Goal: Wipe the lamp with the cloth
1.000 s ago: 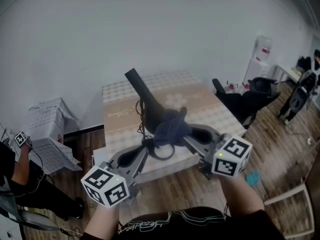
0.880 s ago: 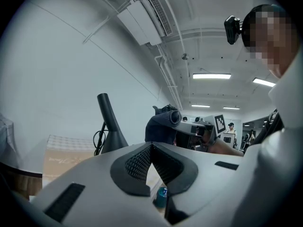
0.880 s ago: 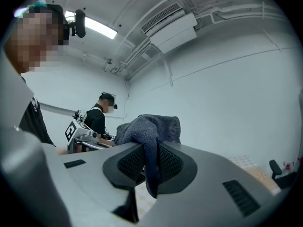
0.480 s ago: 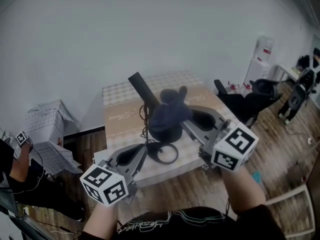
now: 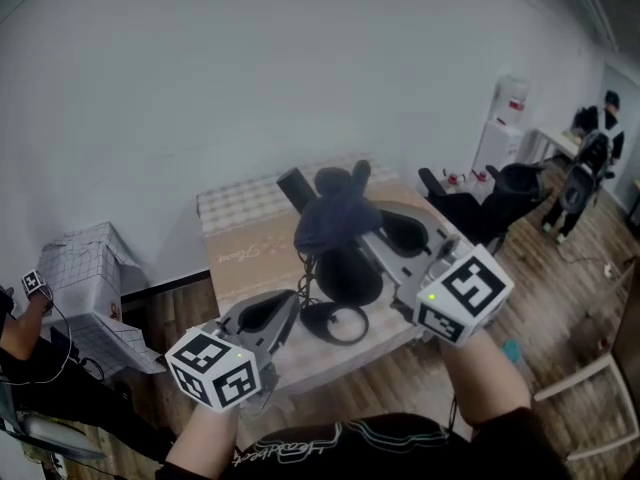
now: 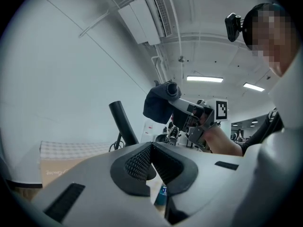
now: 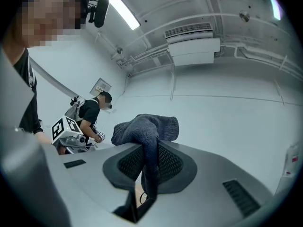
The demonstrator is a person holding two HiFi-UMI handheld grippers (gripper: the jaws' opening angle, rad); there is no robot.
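1. Head view shows the black desk lamp (image 5: 348, 273) on the table with the beige checked cover (image 5: 235, 243). Its straight black arm slants up and to the left, and a dark ring (image 5: 335, 324) lies at the lamp's near foot.
2. Your right gripper (image 5: 352, 236) is clamped on the dark blue-grey knitted cloth (image 5: 335, 216). The cloth hangs bunched just above the lamp. Whether it touches the lamp or clears it, I cannot tell from this angle.
3. Right gripper view confirms the hold: the right gripper (image 7: 150, 150) pinches 1 fold of the cloth (image 7: 142, 126). A lump bulges above the jaws and a tail hangs down between them.
4. Your left gripper (image 5: 292, 303) sits at the lamp's near-left side, close to the ring. In the left gripper view its jaws are pressed together on nothing (image 6: 151, 149), with the lamp's arm (image 6: 124, 124) rising beyond them.
5. The cloth looks soft, limp and light, so it should wrap round the lamp's curves. Your hold at the middle of the bunch is probably right, since it leaves a pad of fabric to lead the stroke.
6. The lamp looks hard, smooth and rather top-heavy, so it may slide or swivel under pressure. Steadying it low on the arm with your left gripper, jaws parted first, seems sensible.
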